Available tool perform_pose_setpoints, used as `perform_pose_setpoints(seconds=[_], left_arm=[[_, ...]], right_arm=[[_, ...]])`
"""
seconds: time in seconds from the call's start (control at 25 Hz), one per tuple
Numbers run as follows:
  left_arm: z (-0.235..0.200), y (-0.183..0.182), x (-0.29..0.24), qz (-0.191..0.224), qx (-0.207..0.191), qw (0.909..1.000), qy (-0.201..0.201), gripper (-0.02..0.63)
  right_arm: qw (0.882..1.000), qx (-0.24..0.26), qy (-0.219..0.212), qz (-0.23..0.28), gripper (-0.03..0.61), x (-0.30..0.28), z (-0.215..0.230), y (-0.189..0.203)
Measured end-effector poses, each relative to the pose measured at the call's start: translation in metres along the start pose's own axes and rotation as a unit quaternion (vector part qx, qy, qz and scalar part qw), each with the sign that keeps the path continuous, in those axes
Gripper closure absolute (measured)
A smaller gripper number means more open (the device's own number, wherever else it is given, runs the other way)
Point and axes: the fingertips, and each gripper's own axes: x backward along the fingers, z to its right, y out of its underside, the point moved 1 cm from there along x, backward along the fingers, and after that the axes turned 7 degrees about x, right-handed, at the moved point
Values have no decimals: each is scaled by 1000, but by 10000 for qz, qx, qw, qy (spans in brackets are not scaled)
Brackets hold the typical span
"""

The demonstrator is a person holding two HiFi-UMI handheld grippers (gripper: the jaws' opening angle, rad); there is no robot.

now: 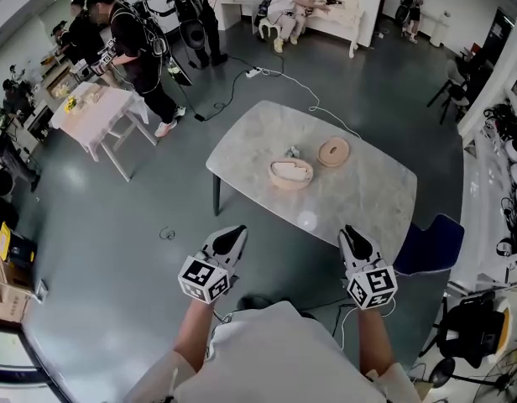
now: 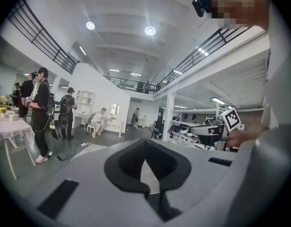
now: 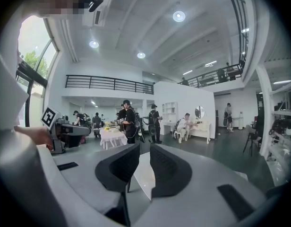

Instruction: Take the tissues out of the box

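A round wooden tissue box (image 1: 290, 173) with white tissue showing in it sits on the marble table (image 1: 359, 200). Its round lid (image 1: 333, 152) lies just to its right, and a small crumpled grey thing (image 1: 292, 151) lies behind the box. Both grippers hover close to my body, well short of the table's near edge. My left gripper (image 1: 234, 234) (image 2: 145, 148) has its pads together and holds nothing. The right gripper (image 1: 352, 236) (image 3: 144, 159) stands a little open, a narrow gap between its pads and nothing in it.
A blue chair (image 1: 430, 243) stands at the table's right near corner. A white-clothed table (image 1: 95, 112) and several people are at the left and far side. A cable (image 1: 275, 78) runs over the floor behind the table. Shelves with equipment (image 1: 510, 191) line the right wall.
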Motion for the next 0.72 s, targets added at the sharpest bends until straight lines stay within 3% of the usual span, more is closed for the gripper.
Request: perform_pose_setpoints(seconds=[0.08, 0.72], left_arm=[[3, 1, -3, -12, -19, 10000, -45, 606], [6, 16, -25, -71, 71, 9990, -429, 606]], right_arm=[[10000, -28, -57, -1, 477, -1, 5, 3], [9990, -108, -388, -186, 446, -18, 38, 29]])
